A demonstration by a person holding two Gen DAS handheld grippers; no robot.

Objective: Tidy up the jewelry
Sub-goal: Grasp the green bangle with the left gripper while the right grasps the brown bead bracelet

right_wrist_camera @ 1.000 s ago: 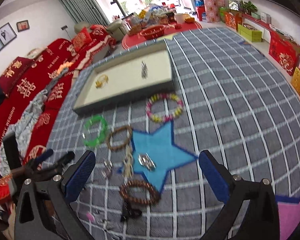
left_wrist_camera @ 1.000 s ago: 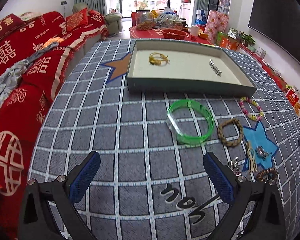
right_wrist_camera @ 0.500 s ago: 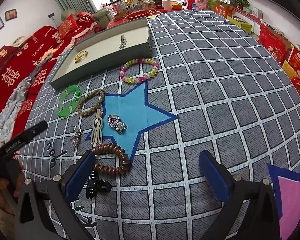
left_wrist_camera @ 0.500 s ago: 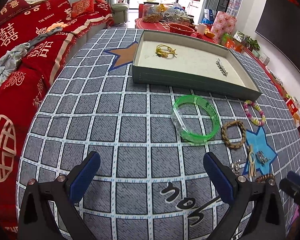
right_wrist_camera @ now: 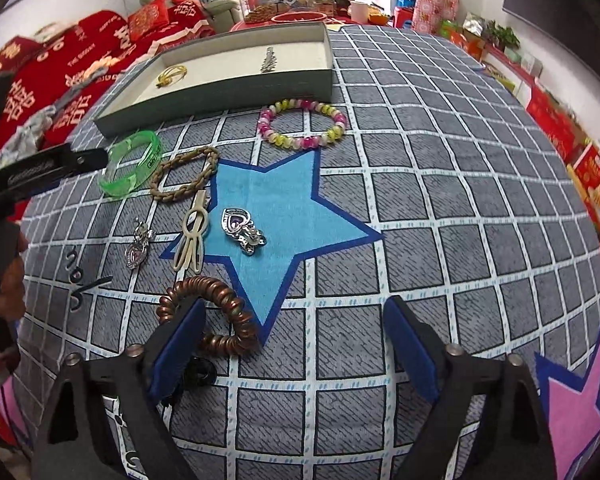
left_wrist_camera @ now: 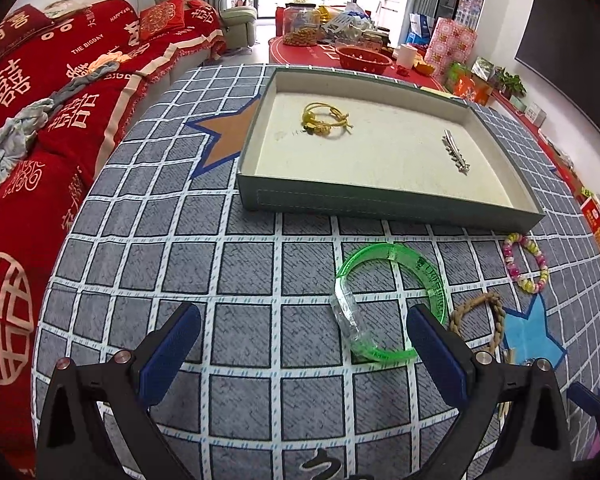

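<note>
A grey tray (left_wrist_camera: 380, 204) holds a yellow bracelet (left_wrist_camera: 326, 120) and a silver feather brooch (left_wrist_camera: 456, 152). My left gripper (left_wrist_camera: 302, 320) is open low over the mat, its right finger beside a green bangle (left_wrist_camera: 388, 304) that lies partly between the fingers. My right gripper (right_wrist_camera: 296, 308) points down with its jaws closing. They are still wide, and its left finger stands in front of a copper spiral hair tie (right_wrist_camera: 220, 320), no pad pressing it. A heart brooch (right_wrist_camera: 242, 230), cream clip (right_wrist_camera: 192, 240) and silver pendant (right_wrist_camera: 138, 244) lie beyond.
A braided bracelet (right_wrist_camera: 184, 174) and a beaded bracelet (right_wrist_camera: 304, 122) lie between the star and the tray (right_wrist_camera: 220, 84). A small black clip (right_wrist_camera: 198, 372) sits under my right gripper's left finger. A red sofa (left_wrist_camera: 40, 120) borders the mat on the left.
My left gripper has moved forward, up to the green bangle. My right gripper has sunk over the copper hair tie and its jaws have narrowed a little.
</note>
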